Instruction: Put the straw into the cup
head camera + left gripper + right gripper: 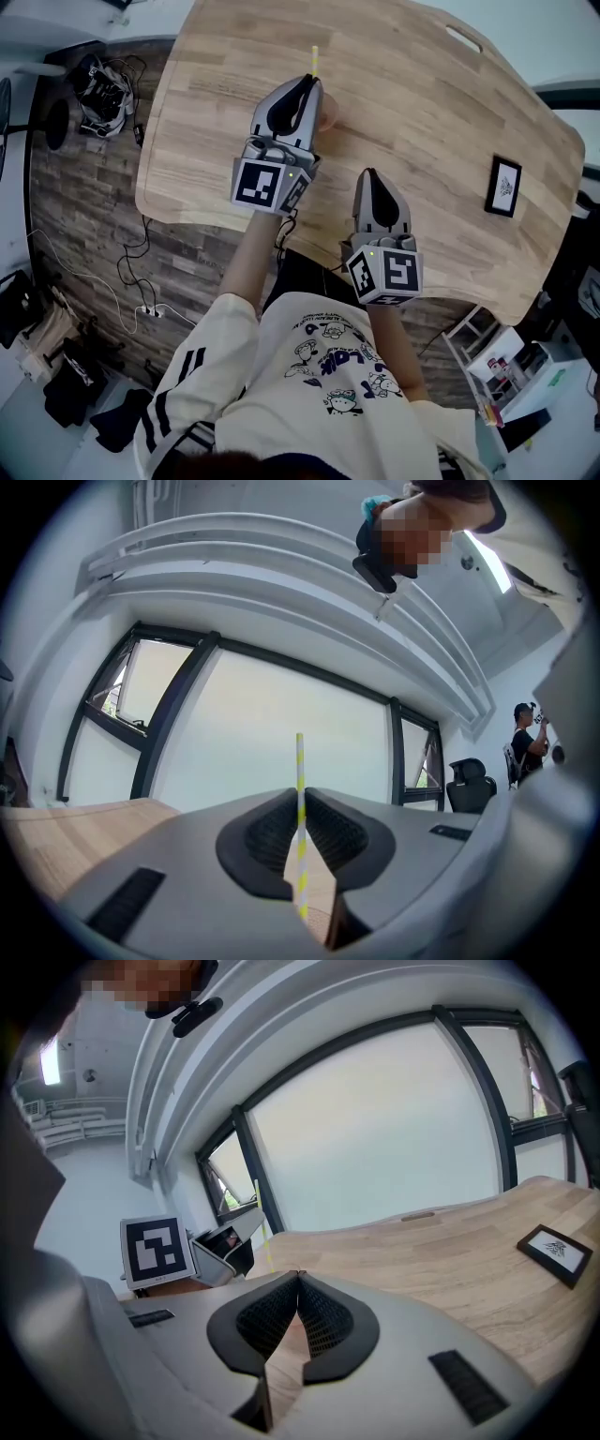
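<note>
The straw (300, 761) is thin, banded yellow and white, and stands with its long axis upright at the lower centre of the left gripper view, top end pointing up past the jaws. The left gripper (300, 797) is clamped on it. In the head view only its tip shows, at top centre over the wooden table (422, 112) — while the right gripper (298, 1275), lower and to the right, has its jaws pressed together on nothing.
</note>
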Action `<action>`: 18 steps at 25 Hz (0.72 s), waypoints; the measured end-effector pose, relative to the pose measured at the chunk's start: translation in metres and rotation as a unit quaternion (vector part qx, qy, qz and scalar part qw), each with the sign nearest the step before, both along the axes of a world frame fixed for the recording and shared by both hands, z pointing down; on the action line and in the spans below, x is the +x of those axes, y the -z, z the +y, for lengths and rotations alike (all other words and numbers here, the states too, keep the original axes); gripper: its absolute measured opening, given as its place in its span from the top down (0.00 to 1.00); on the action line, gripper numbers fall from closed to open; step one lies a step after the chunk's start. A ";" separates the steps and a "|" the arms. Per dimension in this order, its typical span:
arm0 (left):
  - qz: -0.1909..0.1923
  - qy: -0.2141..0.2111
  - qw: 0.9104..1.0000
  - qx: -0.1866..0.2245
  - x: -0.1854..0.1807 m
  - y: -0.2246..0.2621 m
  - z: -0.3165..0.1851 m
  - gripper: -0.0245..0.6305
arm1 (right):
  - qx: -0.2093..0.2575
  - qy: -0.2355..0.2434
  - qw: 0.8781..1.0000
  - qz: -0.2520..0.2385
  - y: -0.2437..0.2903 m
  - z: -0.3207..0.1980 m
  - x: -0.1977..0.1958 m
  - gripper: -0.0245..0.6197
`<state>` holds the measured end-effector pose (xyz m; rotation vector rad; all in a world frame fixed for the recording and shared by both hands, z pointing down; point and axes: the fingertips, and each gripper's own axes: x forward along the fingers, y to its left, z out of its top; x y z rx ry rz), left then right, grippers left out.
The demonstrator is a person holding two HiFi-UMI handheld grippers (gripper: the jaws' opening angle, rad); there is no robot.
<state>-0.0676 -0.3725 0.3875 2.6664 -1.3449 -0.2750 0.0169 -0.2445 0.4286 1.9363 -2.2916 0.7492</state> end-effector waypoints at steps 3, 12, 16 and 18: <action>-0.001 -0.001 1.000 -0.004 0.002 -0.005 0.000 0.88 | -0.002 0.001 1.000 -0.001 -0.002 -0.001 0.000 0.97; -0.012 -0.002 1.000 -0.028 0.005 -0.018 0.006 0.87 | -0.004 0.005 1.000 -0.004 -0.004 -0.003 -0.003 0.97; -0.013 -0.003 0.999 -0.039 0.004 -0.023 0.007 0.84 | -0.004 0.008 1.000 -0.005 -0.004 -0.003 -0.004 0.97; -0.015 0.000 0.999 -0.046 0.002 -0.026 0.007 0.83 | -0.004 0.008 1.000 -0.005 -0.004 -0.002 -0.004 0.97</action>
